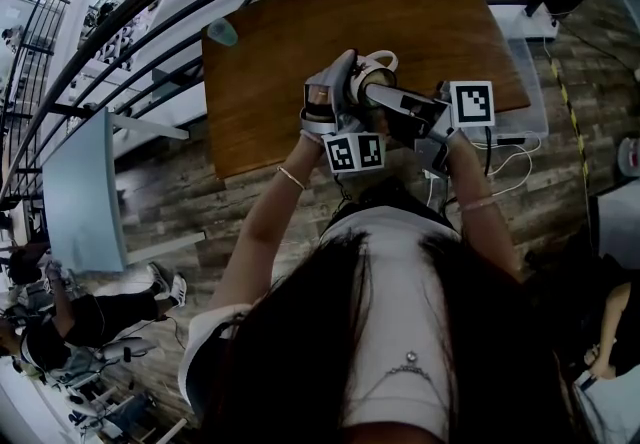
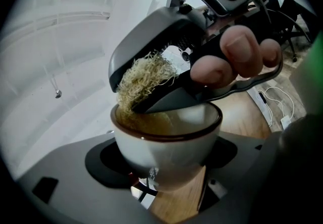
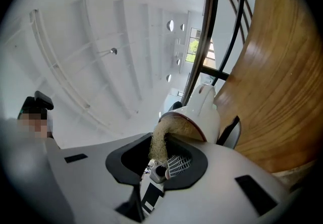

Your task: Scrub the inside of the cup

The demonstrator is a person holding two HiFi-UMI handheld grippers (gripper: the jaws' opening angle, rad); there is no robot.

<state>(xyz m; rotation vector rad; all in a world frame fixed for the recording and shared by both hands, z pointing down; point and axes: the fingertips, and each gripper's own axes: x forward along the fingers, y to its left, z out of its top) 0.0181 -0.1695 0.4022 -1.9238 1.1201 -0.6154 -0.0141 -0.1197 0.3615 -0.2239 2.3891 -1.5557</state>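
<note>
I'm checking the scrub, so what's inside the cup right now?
A tan fibrous scrubber, clamped in the right gripper, lies against one side of the inner wall of the cup. The other side shows bare white. The bottom is hidden behind scrubber and rim.

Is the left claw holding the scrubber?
No, the left claw is clamped on the cup, while the scrubber is pinched in the right claw and dips into the cup.

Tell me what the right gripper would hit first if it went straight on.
The cup: the right gripper points into its mouth, with the scrubber it holds already inside, so the inner wall likely comes first. Depth is unclear.
</note>
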